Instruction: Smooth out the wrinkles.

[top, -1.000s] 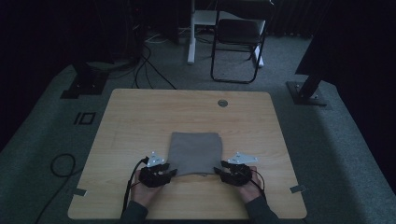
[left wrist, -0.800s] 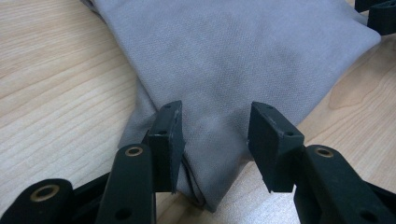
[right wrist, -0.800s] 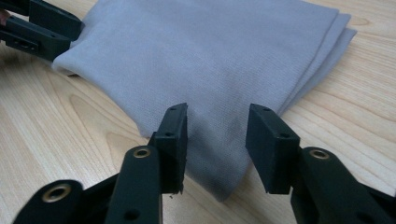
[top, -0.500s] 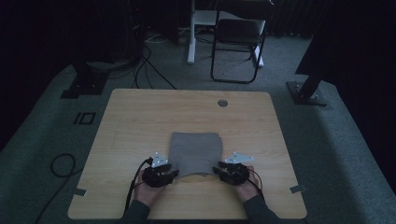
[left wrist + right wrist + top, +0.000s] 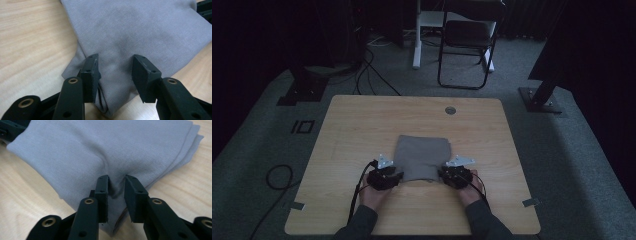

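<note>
Folded grey knit cloth (image 5: 421, 158): flat on light wooden table (image 5: 362, 125), near edge centre, long axis running away from the person. Left gripper (image 5: 115, 75): jaws apart astride near-left corner. Right gripper (image 5: 116, 192): pinched narrow on near-right corner. Both have edged inward since earlier.

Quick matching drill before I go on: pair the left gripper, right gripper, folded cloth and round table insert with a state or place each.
1 left gripper
2 right gripper
3 grey folded cloth
4 round insert

A far side of the table
B jaws pinched on a cloth corner
C lying flat mid-table
D jaws apart, straddling a cloth corner

Pairs: 1-D, 2-B, 3-C, 4-A
</note>
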### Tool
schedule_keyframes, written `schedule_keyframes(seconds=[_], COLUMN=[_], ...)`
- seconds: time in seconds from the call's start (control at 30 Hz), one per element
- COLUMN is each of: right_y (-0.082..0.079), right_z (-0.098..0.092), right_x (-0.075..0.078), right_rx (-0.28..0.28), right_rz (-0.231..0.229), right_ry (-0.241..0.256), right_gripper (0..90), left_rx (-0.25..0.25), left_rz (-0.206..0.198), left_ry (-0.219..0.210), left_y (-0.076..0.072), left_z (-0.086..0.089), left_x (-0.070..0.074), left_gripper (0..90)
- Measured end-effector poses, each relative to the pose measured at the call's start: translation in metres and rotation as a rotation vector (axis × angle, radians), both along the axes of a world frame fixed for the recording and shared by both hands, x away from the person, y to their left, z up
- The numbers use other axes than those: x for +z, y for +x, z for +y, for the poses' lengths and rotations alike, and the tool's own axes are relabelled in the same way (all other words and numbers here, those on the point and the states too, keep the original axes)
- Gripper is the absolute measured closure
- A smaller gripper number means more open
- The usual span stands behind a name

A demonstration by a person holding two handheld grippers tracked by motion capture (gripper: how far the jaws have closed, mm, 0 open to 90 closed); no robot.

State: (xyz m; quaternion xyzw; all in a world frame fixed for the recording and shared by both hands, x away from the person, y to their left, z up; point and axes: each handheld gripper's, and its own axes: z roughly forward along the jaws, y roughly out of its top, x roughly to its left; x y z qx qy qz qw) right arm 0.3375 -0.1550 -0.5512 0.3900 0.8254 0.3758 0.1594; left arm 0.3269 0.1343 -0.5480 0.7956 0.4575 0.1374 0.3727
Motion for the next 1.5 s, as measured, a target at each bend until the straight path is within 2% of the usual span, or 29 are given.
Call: schedule_keyframes(seconds=[0.2,0.4,0.57,0.7,0.73,0.87,0.9,1.07,1.3,1.4,1.5], right_y=[0.014,0.030,0.033,0.032,0.029,0.024,0.021,0.009,-0.003,-0.002,-0.002], right_z=[0.000,0.000,-0.002,-0.003,-0.004,-0.011,-0.014,-0.038,-0.063,-0.071,-0.078], right_x=[-0.001,-0.002,-0.002,-0.001,0.001,0.005,0.006,0.010,0.009,0.005,0.003], right_rx=[-0.025,-0.051,-0.056,-0.063,-0.071,-0.077,-0.081,-0.114,-0.166,-0.191,-0.222], right_rz=[-0.010,-0.010,-0.010,-0.008,-0.009,-0.018,-0.025,-0.029,-0.024,-0.014,-0.006], right_ry=[0.002,0.013,0.019,0.009,-0.003,0.012,0.016,0.024,0.040,0.040,0.063], right_gripper=[74.5,74.5,73.6,70.6,66.8,62.0,60.8,54.8,52.0,51.9,51.9], left_rx=[0.016,0.028,0.031,0.035,0.038,0.039,0.046,0.062,0.112,0.125,0.145], left_rz=[-0.003,-0.008,-0.006,-0.017,-0.022,-0.041,-0.054,-0.068,-0.061,-0.068,-0.065], left_ry=[0.008,0.001,-0.001,-0.010,-0.015,-0.009,-0.002,0.040,0.050,0.070,0.062], left_y=[0.012,0.018,0.020,0.016,0.014,0.007,0.002,-0.010,-0.017,-0.021,-0.022], left_z=[-0.003,-0.005,-0.006,-0.002,0.000,0.008,0.016,0.035,0.055,0.060,0.067], left_x=[0.000,-0.001,-0.001,0.001,0.001,0.004,0.007,0.009,0.007,0.005,0.004], left_gripper=[57.4,57.4,57.4,55.0,54.3,53.0,53.0,51.6,51.0,49.9,49.7])
